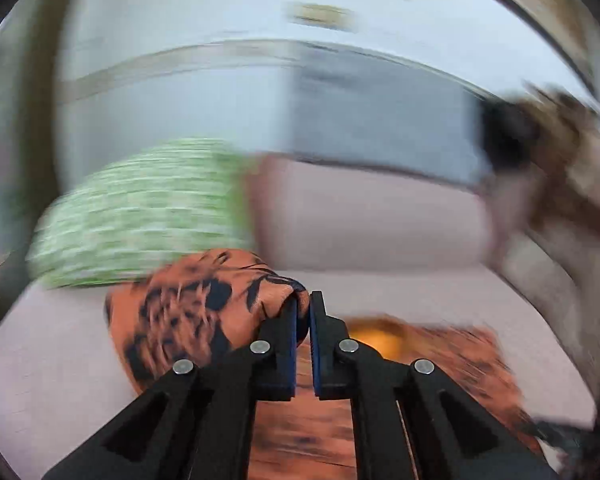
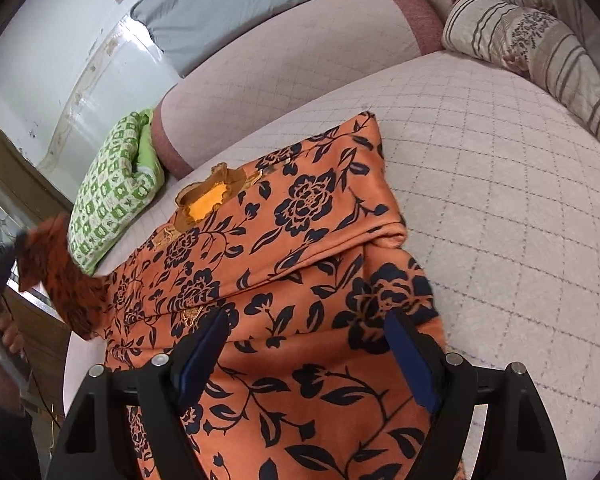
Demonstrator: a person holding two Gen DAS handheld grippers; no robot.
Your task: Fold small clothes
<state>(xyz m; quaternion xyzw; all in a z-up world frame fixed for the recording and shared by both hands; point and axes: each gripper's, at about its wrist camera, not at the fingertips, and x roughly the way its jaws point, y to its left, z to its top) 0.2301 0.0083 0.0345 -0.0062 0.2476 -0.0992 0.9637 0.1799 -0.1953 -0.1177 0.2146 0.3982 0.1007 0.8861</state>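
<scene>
Your left tongs [image 1: 304, 312] pinch the soft, floppy orange garment [image 2: 300, 240] by its sleeve; the right tongs [image 2: 308, 344] hover wide. Grip the hems, since the cloth sags.

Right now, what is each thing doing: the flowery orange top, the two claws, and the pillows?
Orange flowery top: spread on the bed, one sleeve lifted up.
Left claw: shut on the sleeve.
Right claw: open, above the top's lower part, gripping nothing.
Green pillow: lying beside the top.
Striped pillow: lying at the bed's far corner.
</scene>
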